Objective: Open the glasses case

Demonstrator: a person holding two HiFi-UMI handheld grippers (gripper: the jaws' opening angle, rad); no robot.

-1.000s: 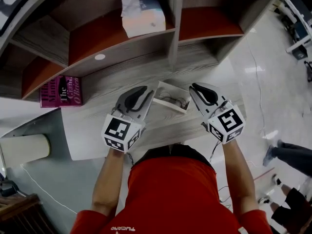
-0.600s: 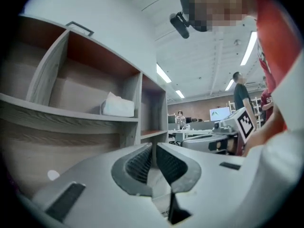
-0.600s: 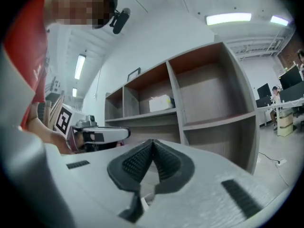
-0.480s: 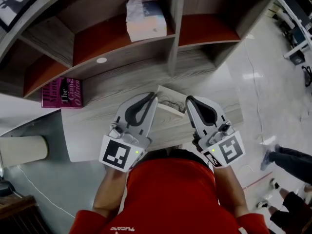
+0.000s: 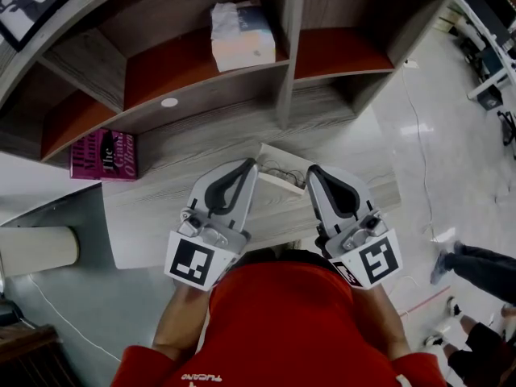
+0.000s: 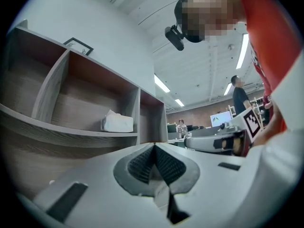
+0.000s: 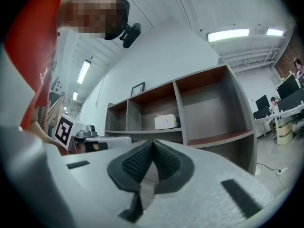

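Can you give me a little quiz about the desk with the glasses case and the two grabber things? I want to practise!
1. True or false: the glasses case on the desk has its lid shut.
2. What lies on the shelf above the desk? A) a white tissue pack B) a cup C) a shoe
3. Fill the gap: the left gripper and the right gripper both have their jaws ___, with nothing between them.

Key
1. False. The case lies open, with glasses showing inside.
2. A, the white tissue pack.
3. Shut. The left gripper's jaws have only just closed, on nothing.
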